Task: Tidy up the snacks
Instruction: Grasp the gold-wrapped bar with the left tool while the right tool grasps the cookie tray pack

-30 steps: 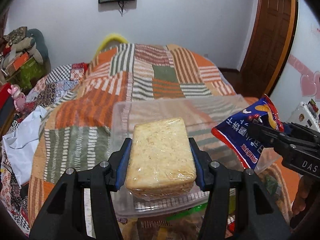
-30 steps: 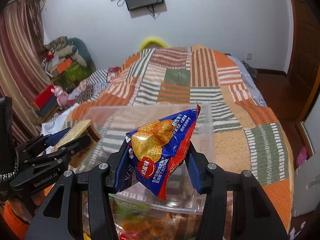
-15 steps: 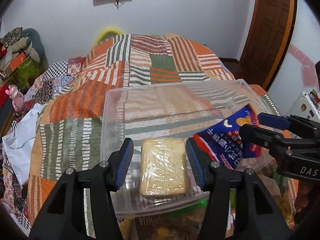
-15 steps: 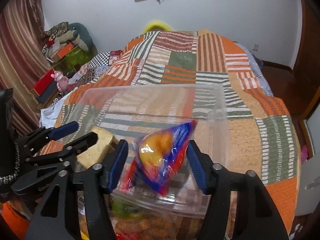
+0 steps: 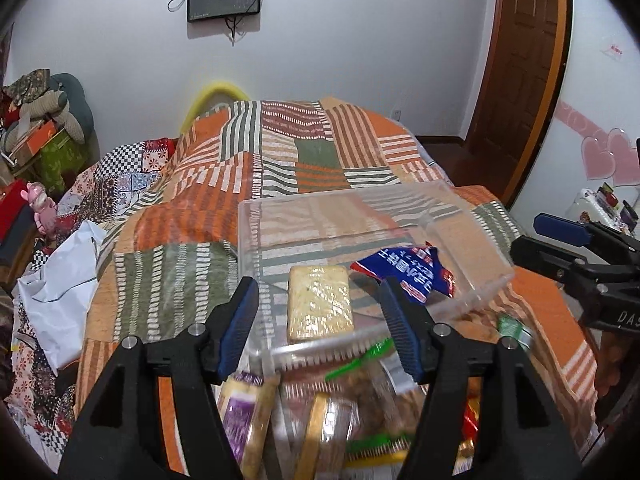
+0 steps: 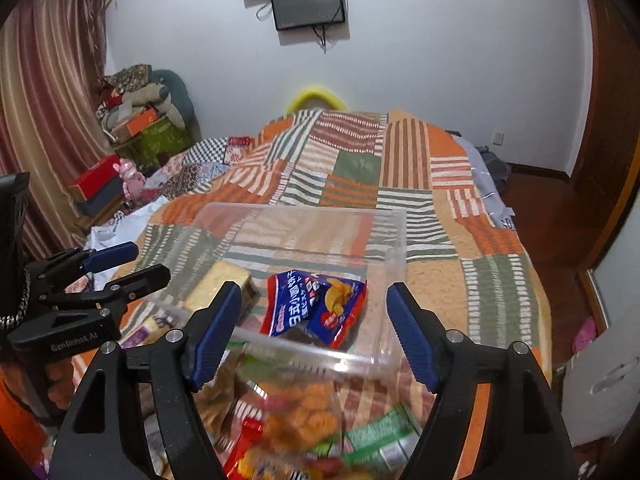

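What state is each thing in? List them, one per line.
Left tool: open, empty.
Right tool: open, empty.
Bin: lidless, on the bed.
Cracker pack: sealed, flat in the bin.
Blue bag: sealed, in the bin beside the crackers.
Snack pile: loose, outside the bin.

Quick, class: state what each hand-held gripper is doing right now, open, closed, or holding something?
Left hand-held gripper: open, holding nothing; wrapped cracker pack lies in the clear bin.
Right hand-held gripper: open, holding nothing; blue snack bag lies in the bin.
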